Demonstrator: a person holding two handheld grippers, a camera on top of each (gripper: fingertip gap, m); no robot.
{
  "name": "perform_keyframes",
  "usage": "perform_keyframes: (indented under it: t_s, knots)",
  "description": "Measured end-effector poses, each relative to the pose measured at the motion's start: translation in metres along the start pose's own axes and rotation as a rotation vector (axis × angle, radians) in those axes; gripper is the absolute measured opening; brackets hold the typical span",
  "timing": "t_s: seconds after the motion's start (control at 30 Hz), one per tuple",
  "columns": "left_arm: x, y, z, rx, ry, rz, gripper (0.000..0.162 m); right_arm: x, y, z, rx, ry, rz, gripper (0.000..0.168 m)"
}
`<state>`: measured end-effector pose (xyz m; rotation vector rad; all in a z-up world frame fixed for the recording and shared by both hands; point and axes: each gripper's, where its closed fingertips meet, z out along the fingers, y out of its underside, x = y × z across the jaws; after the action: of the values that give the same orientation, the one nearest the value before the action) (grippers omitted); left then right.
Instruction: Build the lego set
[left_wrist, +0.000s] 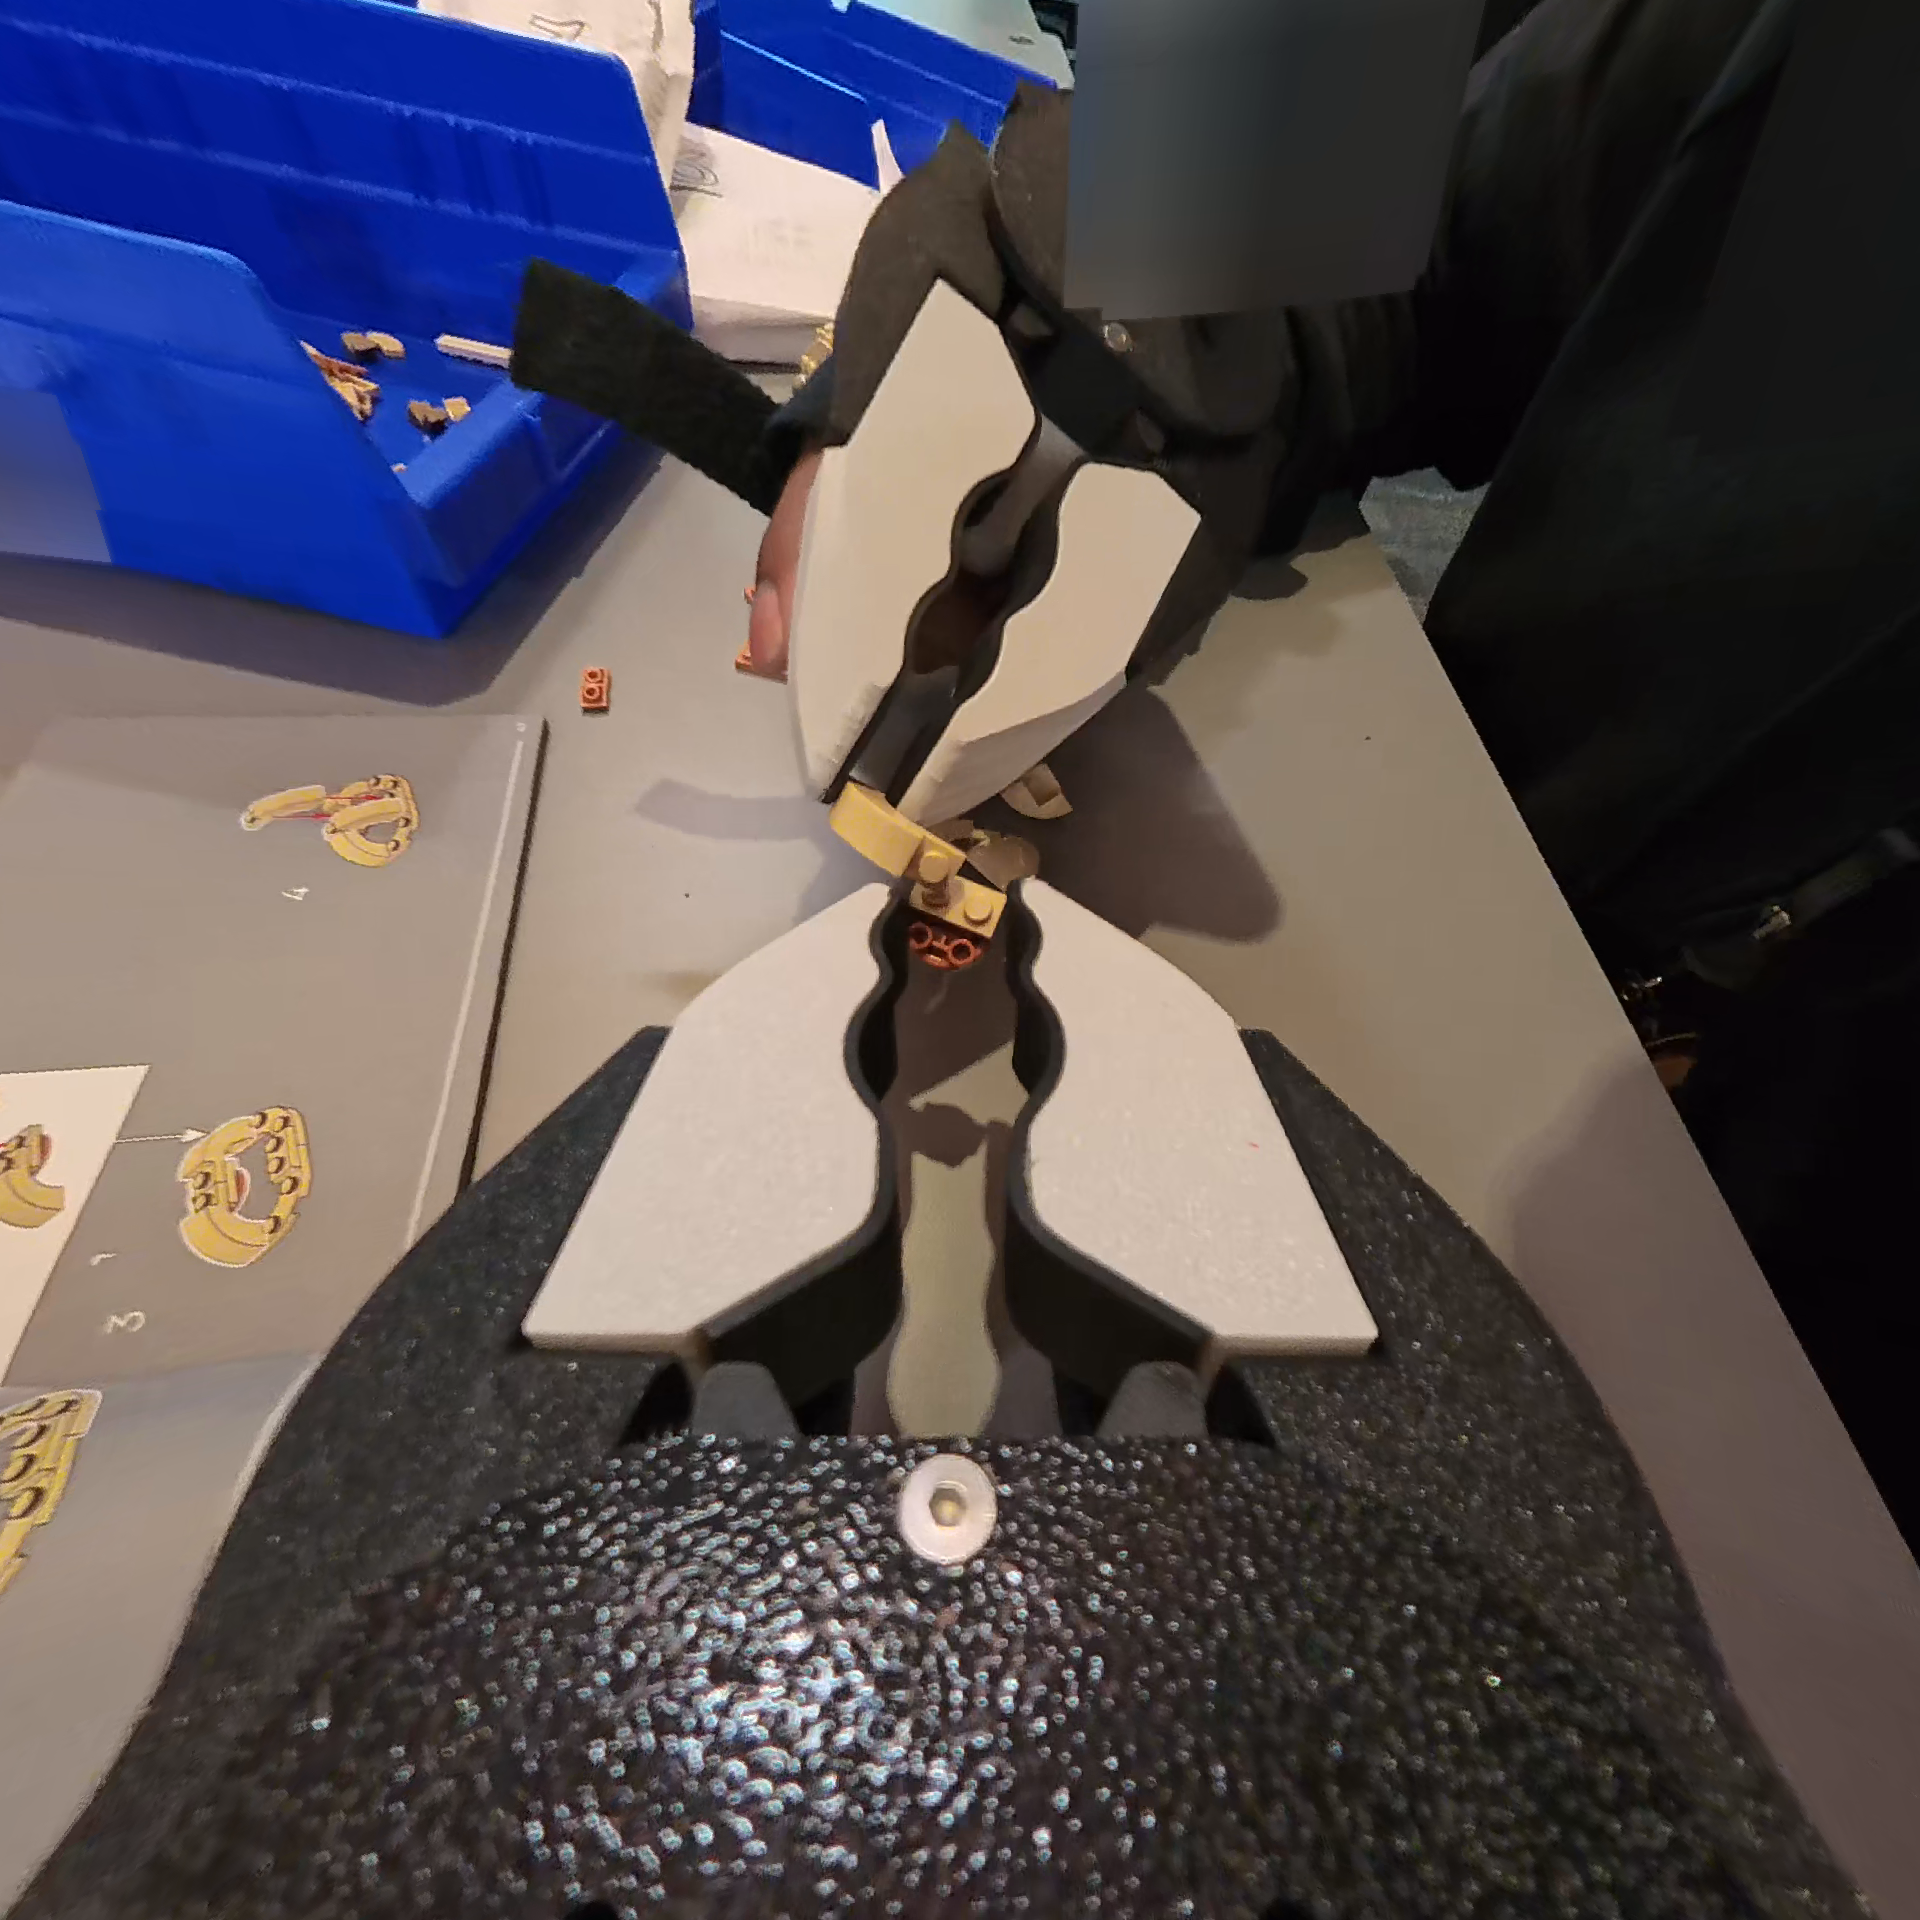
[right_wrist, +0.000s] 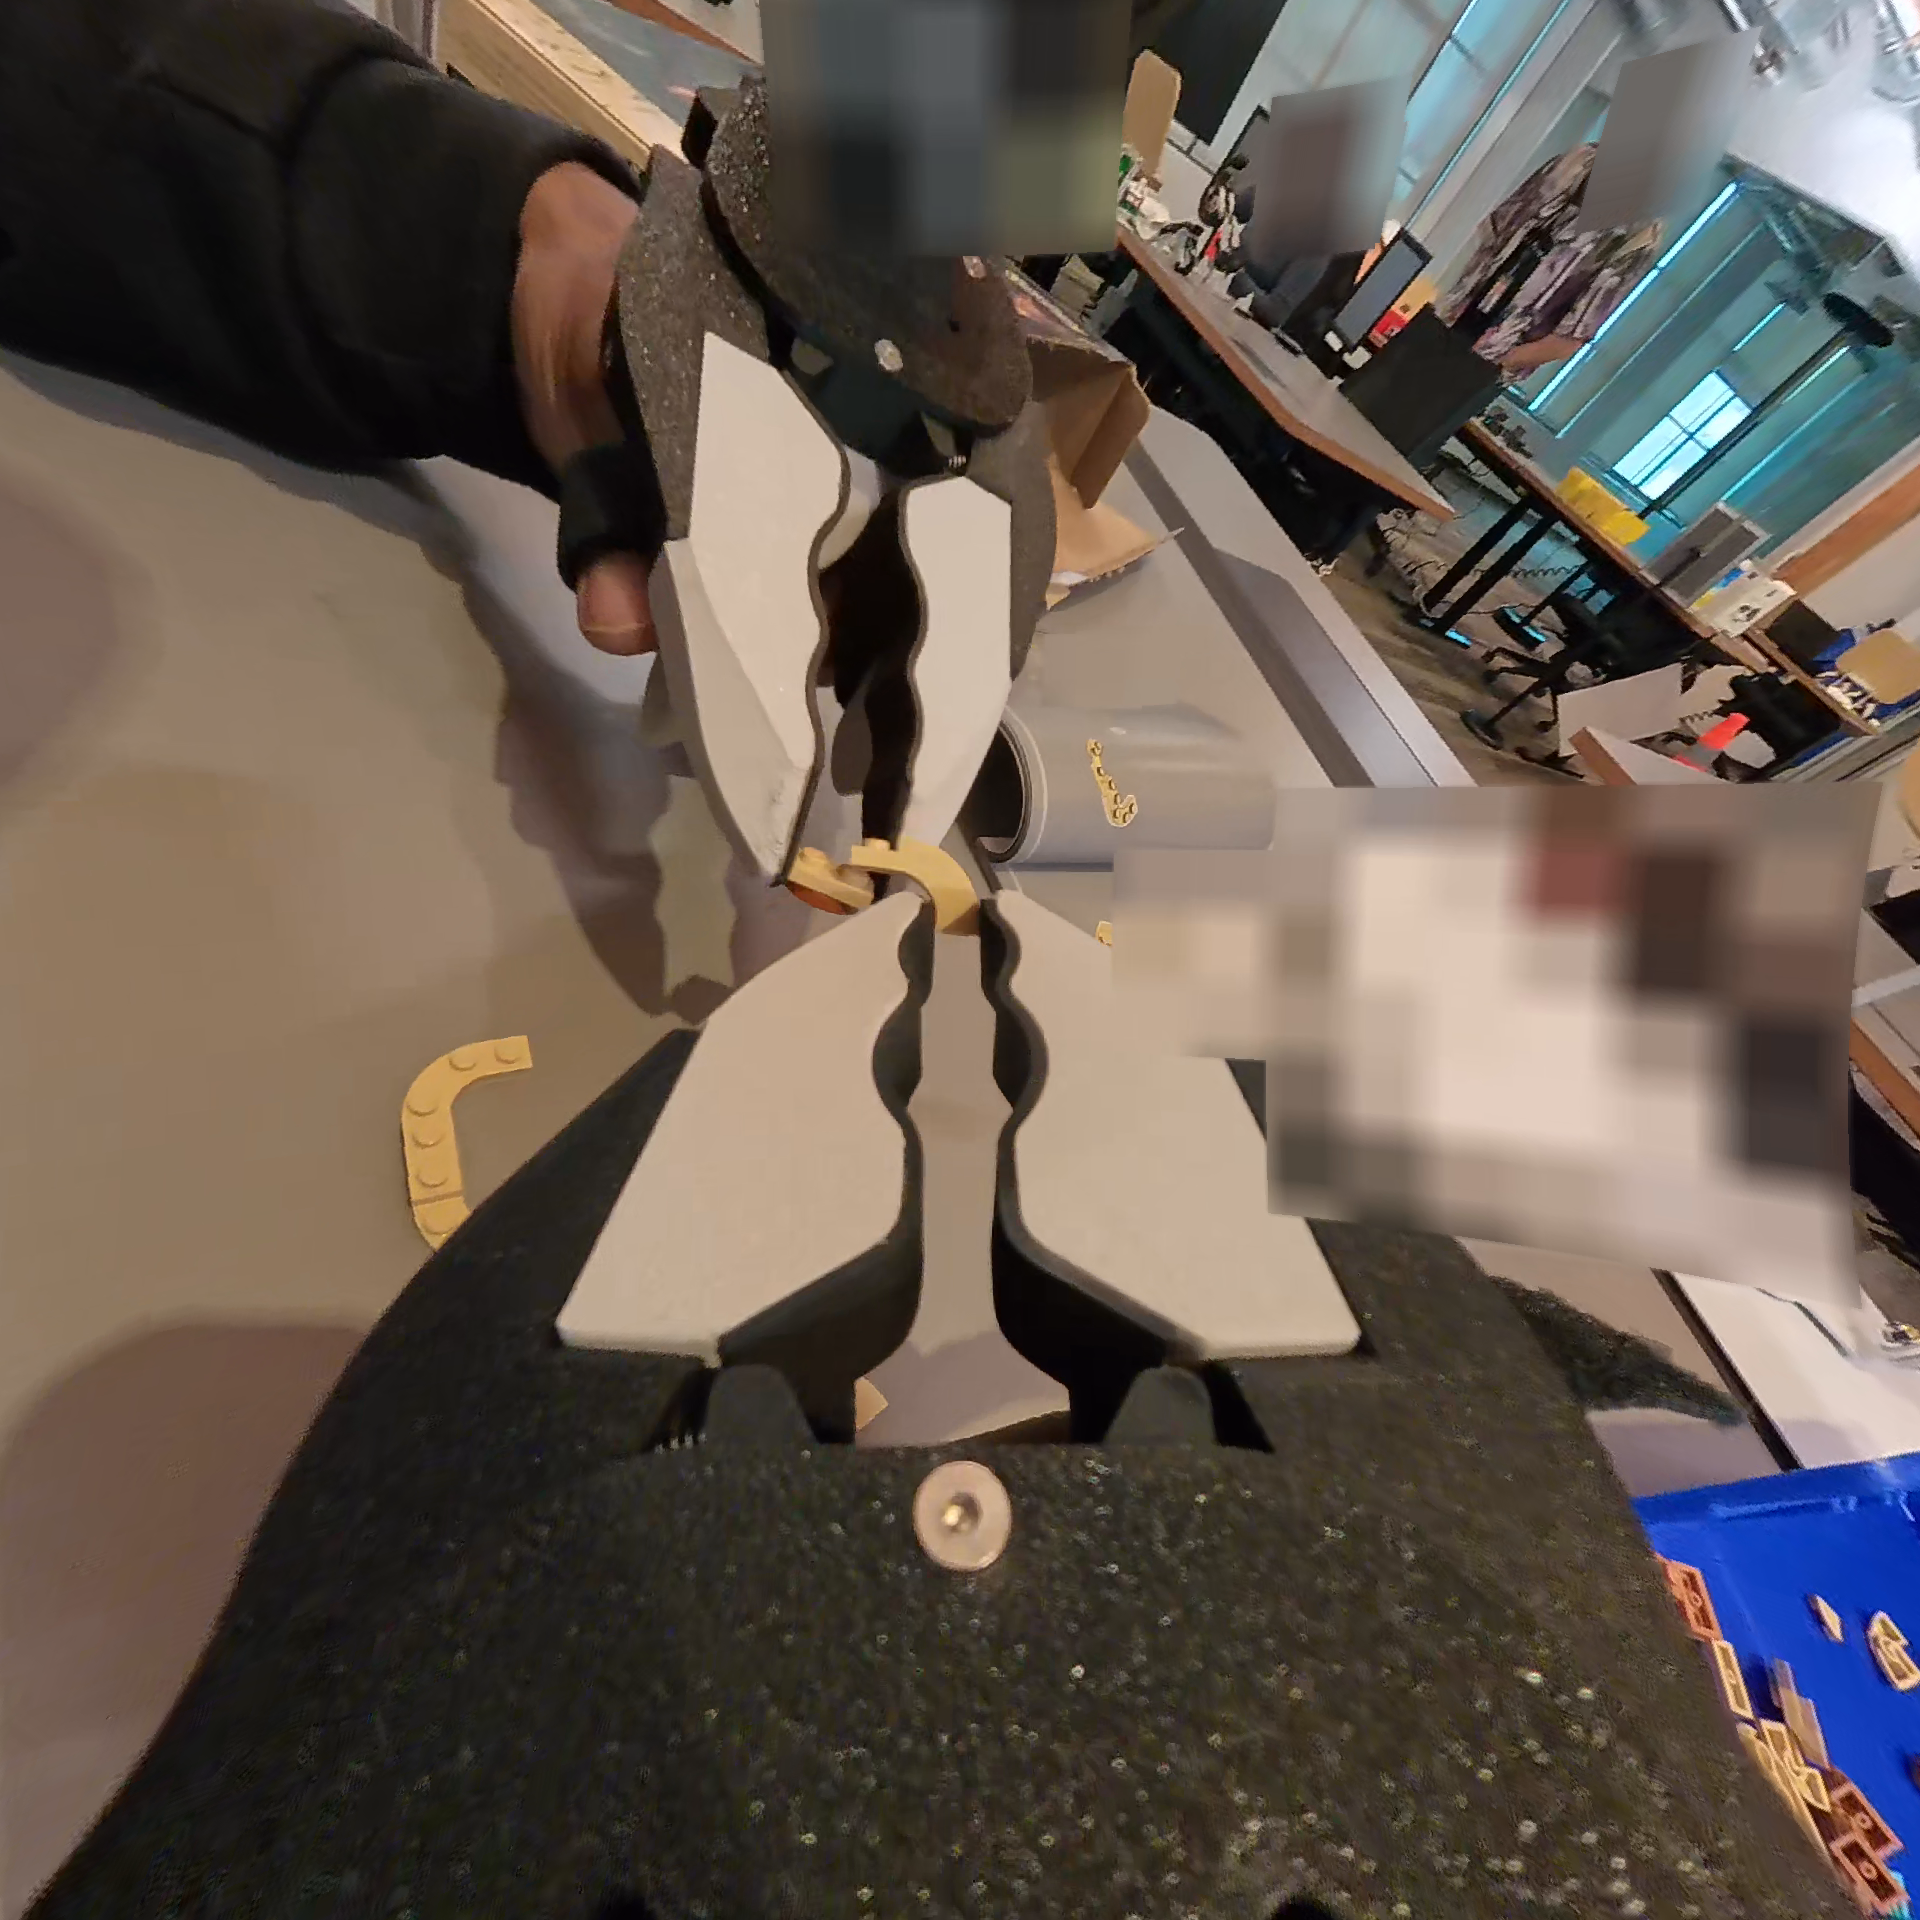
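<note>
Grey tabletop (left_wrist: 675, 831), open office behind; mid-air join of two lego bits.
Blue plastic parts bin (left_wrist: 312, 364) and grey instruction sheet (left_wrist: 260, 935) kept near for ref. Left gripper (left_wrist: 951, 920) clamped on tan studded plate w/ brown piece (left_wrist: 961, 920), steadying it; right gripper (right_wrist: 951, 914) clamped on tan curved arch brick (right_wrist: 940, 878), tips meeting to press studs together.

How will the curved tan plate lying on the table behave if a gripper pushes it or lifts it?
The curved tan plate lies flat and looks thin, so it would probably slide across the smooth grey table rather than roll or tip. It appears to be stiff plastic, likely light. Lifting it by its low edge may be awkward.
</note>
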<state>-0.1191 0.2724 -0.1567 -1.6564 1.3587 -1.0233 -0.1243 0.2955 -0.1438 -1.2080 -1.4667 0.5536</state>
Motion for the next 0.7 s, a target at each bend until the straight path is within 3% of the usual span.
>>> perform_keyframes:
  t_s: [0.5,0.7]
  knots:
    - [-0.009,-0.021,-0.002,0.166,-0.042,-0.115,0.017,0.012,-0.002,-0.002,0.008,0.095,0.151,0.008]
    - [-0.011,-0.024,-0.003,0.190,-0.075,-0.058,0.017,0.014,-0.003,-0.003,0.011,0.085,0.179,0.008]
